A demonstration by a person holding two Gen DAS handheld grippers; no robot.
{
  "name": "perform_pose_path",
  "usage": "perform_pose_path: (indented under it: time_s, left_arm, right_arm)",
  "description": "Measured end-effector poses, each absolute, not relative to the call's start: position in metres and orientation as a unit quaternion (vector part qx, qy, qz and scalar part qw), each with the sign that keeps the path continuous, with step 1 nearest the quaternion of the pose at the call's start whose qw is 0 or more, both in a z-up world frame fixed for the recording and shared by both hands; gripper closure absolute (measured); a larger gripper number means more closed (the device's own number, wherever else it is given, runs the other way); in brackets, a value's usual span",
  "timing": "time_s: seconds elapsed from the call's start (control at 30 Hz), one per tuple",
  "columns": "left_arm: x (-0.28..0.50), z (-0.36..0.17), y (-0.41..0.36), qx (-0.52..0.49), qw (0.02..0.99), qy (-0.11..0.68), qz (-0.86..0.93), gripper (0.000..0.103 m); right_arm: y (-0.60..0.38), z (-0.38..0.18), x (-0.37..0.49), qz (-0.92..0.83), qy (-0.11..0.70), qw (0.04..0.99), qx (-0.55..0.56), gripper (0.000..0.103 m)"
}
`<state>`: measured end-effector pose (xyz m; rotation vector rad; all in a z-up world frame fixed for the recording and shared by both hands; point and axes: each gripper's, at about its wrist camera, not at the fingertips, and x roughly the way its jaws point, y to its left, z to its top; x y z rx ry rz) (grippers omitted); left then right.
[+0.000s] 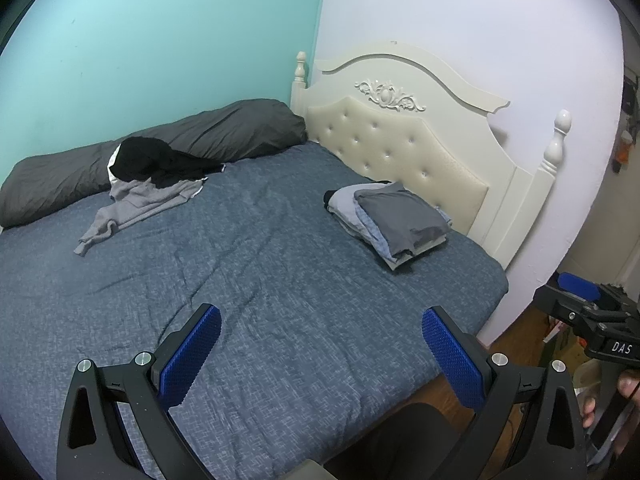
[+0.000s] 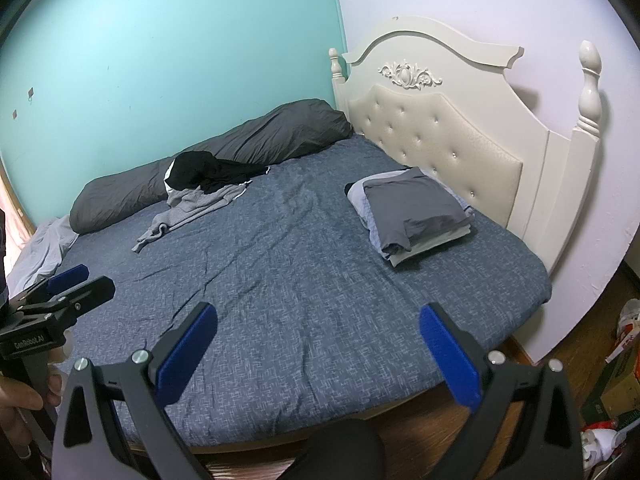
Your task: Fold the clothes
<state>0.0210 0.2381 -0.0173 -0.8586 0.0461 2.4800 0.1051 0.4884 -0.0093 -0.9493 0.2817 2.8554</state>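
Left tongs: while they are held above the near part of the bed, the left tongs (image 1: 320,344) are seen spread wide with nothing between the blue pads (image 1: 190,356); in the right wrist view they appear at the left edge (image 2: 66,280), gripped by a hand (image 2: 20,400).
Right tongs: the right tongs (image 2: 318,346) are likewise held wide apart and empty over the near edge of the bed; in the left wrist view they are seen at the far right (image 1: 580,286), with fingers (image 1: 628,384) around the handle.
Bed: a blue patterned cover (image 1: 280,280) is spread over the bed, lightly creased, with a cream tufted headboard (image 1: 400,140) at the right.
Folded stack: a stack of folded clothes (image 1: 400,216) is placed on the cover near the headboard, a grey piece on top and pale blue ones beneath.
Unfolded clothes: a rumpled grey garment (image 1: 140,208) is laid at the far left of the cover, with a black garment (image 1: 156,160) heaped on its far end and partly against the bolster.
Bolster: a long dark grey pillow (image 1: 180,140) is laid along the teal wall (image 1: 160,40).
Gap: the unfolded pile and the folded stack are kept well apart, with bare cover between them.
Floor: wooden boards (image 2: 560,340) are visible beside the bed, with boxes and clutter (image 2: 616,380) at the right edge.
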Motion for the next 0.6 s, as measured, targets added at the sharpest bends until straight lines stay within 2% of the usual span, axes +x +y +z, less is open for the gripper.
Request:
perform_pose_path:
  time_s: [0.6]
  left_arm:
    - [0.0193, -0.0168, 0.2376, -0.319, 0.256, 0.012, 0.913, 0.000]
  right_arm:
    - [0.4884, -0.0088, 0.1045, 0.943, 0.094, 0.060, -0.314, 0.001]
